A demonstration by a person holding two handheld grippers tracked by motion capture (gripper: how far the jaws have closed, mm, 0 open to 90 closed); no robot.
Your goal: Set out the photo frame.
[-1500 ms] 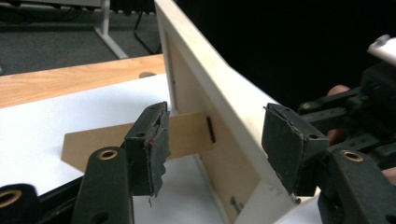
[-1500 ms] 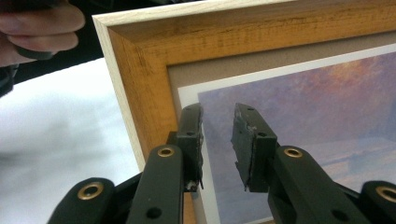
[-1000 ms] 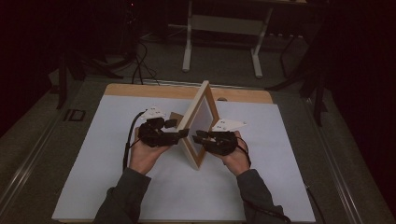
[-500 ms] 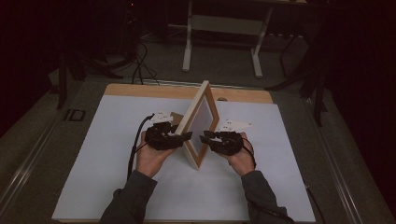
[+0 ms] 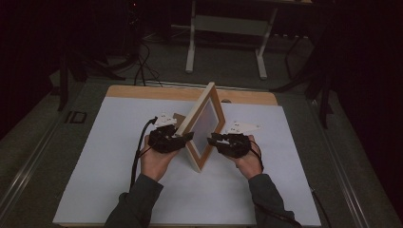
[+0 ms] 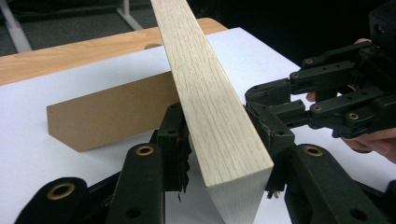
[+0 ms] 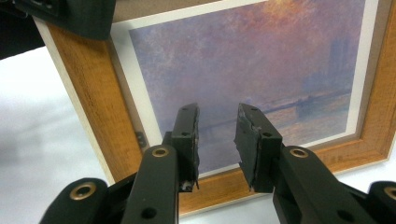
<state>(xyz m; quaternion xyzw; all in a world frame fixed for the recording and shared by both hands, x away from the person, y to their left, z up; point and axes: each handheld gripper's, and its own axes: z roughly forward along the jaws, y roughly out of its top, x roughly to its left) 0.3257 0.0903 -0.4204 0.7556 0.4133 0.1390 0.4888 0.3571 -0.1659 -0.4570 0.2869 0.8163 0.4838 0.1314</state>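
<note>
Wooden picture frame (image 5: 203, 128) stands on edge, picture facing the right gripper (image 5: 215, 140), whose fingers gape; left gripper (image 5: 187, 137) fingers clamp its edge.

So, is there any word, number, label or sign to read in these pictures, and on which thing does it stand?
None can be read.
Frame: bare wood edge, and a hazy painted print with no caption.
Brown stand: blank.
Left tool and right tool: no marking.
Table: plain white.
</note>
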